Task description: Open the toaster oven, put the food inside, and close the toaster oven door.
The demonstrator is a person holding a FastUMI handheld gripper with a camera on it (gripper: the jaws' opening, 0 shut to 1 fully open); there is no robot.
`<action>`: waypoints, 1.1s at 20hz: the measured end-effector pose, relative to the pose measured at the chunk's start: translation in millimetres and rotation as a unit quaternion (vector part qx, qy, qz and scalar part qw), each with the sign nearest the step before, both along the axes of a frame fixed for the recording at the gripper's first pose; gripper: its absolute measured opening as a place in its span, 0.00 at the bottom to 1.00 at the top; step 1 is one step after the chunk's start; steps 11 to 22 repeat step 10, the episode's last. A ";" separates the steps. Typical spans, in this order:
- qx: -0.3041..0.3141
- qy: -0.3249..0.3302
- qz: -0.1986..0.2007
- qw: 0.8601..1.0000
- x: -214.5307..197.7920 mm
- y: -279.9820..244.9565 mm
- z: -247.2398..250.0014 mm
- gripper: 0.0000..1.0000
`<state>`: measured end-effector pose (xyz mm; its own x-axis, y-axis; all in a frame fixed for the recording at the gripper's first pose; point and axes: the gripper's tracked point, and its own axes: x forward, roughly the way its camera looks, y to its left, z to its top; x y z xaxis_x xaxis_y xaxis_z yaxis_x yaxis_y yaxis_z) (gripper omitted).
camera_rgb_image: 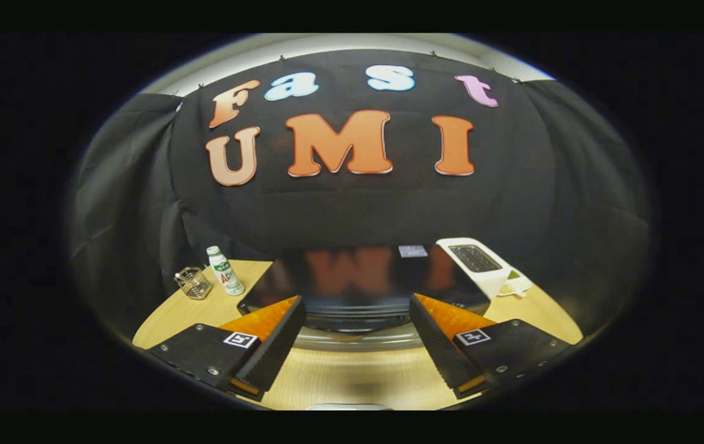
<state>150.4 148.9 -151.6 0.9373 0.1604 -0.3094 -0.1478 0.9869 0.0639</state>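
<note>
Tongs-like, the gripper (355,345) stands with its two fingers spread wide apart and nothing between them; bare wooden table (352,376) shows in the gap. Just ahead of the fingertips sits the toaster oven (352,283), a dark, glossy box whose flat top mirrors the wall behind it. Its curved metal door handle (358,338) runs across the front, between the two fingers and close to their tips, and the door looks closed, though the view comes from above and the front face is mostly hidden. A small grey tag lies on the oven's top near the back. Beside the oven on one side stands a white pop-up toaster (478,265) with a dark slot on top. On the other side, a small white bottle (225,270) with a green label stands upright, and next to it a wire basket (192,283). Whether any food lies on the table, I cannot tell.
</note>
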 end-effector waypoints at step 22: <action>-0.009 -0.116 0.001 0.993 -49.8 -44.8 192.8 1.00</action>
